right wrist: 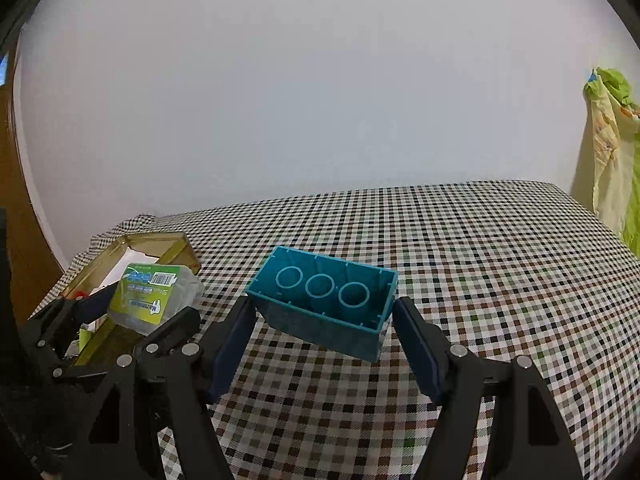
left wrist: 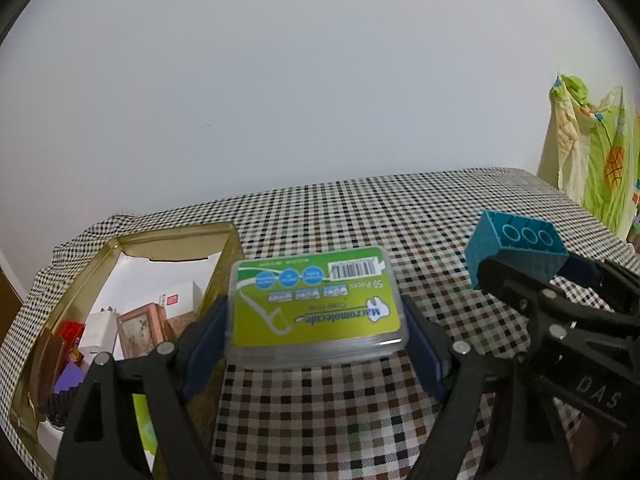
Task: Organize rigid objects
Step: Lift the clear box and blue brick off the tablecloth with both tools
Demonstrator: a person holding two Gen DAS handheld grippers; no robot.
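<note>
My left gripper [left wrist: 316, 320] is shut on a clear floss-pick box with a green label [left wrist: 318, 306] and holds it above the checked tablecloth, just right of the gold tin [left wrist: 100, 256]. The box also shows in the right wrist view [right wrist: 154, 294]. My right gripper [right wrist: 324, 316] is shut on a teal toy brick [right wrist: 326, 304], hollow underside up with three round tubes, held above the cloth. The brick shows in the left wrist view [left wrist: 516, 248] to the right of the box.
The gold tin [right wrist: 168, 244] at the table's left end holds several small items: a white charger [left wrist: 96, 330], a brown frame [left wrist: 140, 330], a white carton [left wrist: 180, 298]. The checked tablecloth [right wrist: 480, 264] spreads to the right. Green and yellow cloth [left wrist: 600, 160] hangs at far right.
</note>
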